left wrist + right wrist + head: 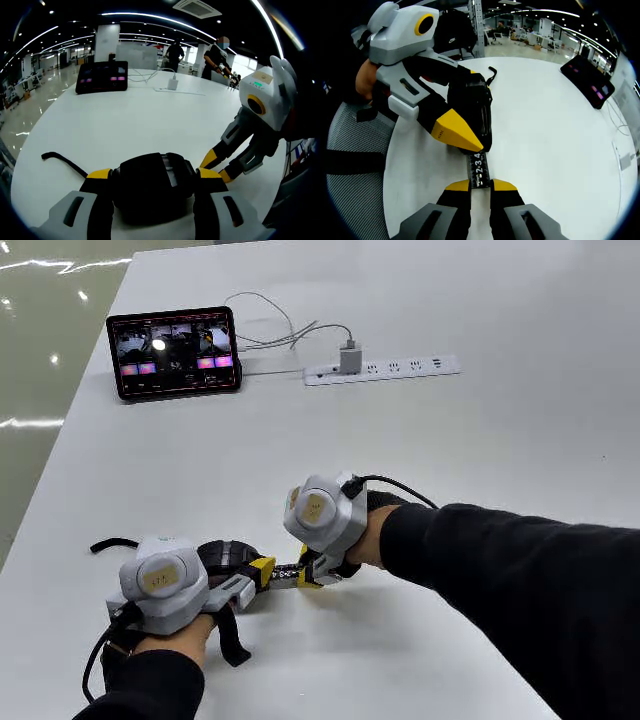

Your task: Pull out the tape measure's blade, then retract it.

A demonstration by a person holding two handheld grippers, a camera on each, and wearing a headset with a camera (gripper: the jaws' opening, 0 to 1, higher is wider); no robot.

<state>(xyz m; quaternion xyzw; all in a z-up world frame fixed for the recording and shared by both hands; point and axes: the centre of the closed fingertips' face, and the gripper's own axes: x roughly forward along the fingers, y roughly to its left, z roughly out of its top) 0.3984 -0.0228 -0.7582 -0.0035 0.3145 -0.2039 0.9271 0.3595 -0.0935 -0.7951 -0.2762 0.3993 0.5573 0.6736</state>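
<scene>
The black tape measure (225, 558) lies on the white table (450, 440), and my left gripper (245, 578) is shut on its case. In the left gripper view the case (152, 185) fills the gap between the yellow-tipped jaws of the left gripper (155, 175). A short length of blade (478, 170), printed 2 3 4, runs out of the case (475, 110). My right gripper (480, 186) is shut on the blade's end. In the head view the right gripper (305, 575) sits just right of the case, with the blade (285, 575) between. The case's black strap (112, 543) trails left.
A tablet (175, 352) with a lit screen stands at the back left. A white power strip (385, 370) with a charger and cables lies behind the work. The table's left edge (60, 450) runs beside a glossy floor. People stand far off in the left gripper view.
</scene>
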